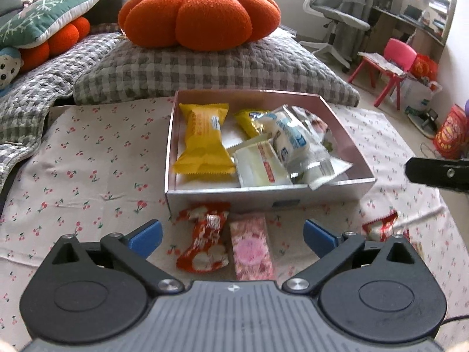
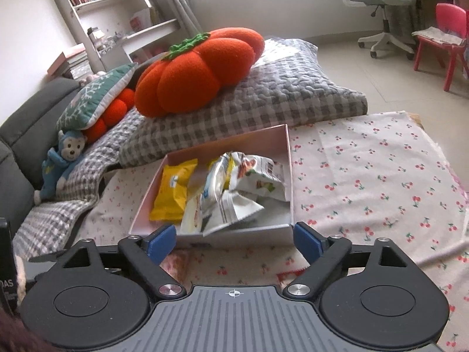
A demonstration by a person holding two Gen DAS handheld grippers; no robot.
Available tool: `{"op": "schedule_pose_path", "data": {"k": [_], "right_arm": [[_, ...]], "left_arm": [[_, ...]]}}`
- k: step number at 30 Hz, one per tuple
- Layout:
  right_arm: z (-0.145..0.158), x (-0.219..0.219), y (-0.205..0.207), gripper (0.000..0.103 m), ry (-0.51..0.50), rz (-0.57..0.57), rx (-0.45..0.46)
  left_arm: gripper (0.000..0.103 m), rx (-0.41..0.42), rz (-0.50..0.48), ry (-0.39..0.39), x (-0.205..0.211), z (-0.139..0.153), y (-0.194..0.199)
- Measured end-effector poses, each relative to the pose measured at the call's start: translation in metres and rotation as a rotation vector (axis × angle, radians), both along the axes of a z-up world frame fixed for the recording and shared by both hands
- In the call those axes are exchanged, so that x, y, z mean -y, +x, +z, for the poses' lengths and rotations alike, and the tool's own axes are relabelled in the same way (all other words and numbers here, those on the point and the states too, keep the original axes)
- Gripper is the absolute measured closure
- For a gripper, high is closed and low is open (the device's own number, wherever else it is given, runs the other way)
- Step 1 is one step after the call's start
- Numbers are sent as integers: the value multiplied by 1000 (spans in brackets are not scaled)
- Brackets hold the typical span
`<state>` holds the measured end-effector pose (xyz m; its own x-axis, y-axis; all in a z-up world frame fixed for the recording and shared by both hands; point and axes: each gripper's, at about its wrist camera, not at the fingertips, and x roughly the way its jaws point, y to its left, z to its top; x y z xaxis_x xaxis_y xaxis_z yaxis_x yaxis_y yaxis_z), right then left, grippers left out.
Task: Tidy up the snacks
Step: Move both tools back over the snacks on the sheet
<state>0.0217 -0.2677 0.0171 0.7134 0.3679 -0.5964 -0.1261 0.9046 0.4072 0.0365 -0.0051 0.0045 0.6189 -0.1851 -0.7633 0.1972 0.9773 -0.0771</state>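
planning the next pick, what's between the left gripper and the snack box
In the left wrist view, a red snack packet and a pink snack packet lie on the cloth between the open left gripper and the snack box.

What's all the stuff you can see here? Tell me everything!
box: one, pink, on the cherry cloth.
yellow snack packs: two, in the box, left side and middle.
white snack packs: several, piled in the box's right half.
red snack pack: one, on the cloth before the box.
pink snack bar: one, beside the red pack.
cherry cloth: one, white with red cherries.
pumpkin cushion: one, orange, on a checked pillow.
left tongs: open, empty.
right tongs: open, empty.
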Motion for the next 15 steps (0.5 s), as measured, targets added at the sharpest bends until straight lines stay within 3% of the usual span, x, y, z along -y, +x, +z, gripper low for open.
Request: {"op": "schedule_pose_path", "data": {"k": [6,15], "right_arm": [[-9,9,-15,10,-45,6,5],[-28,28,-31,10,-119,-5,-7]], "left_arm": [[1,15,-20,55,-3,-6,-15],[1,18,-66,68,-9,-22,-37]]}}
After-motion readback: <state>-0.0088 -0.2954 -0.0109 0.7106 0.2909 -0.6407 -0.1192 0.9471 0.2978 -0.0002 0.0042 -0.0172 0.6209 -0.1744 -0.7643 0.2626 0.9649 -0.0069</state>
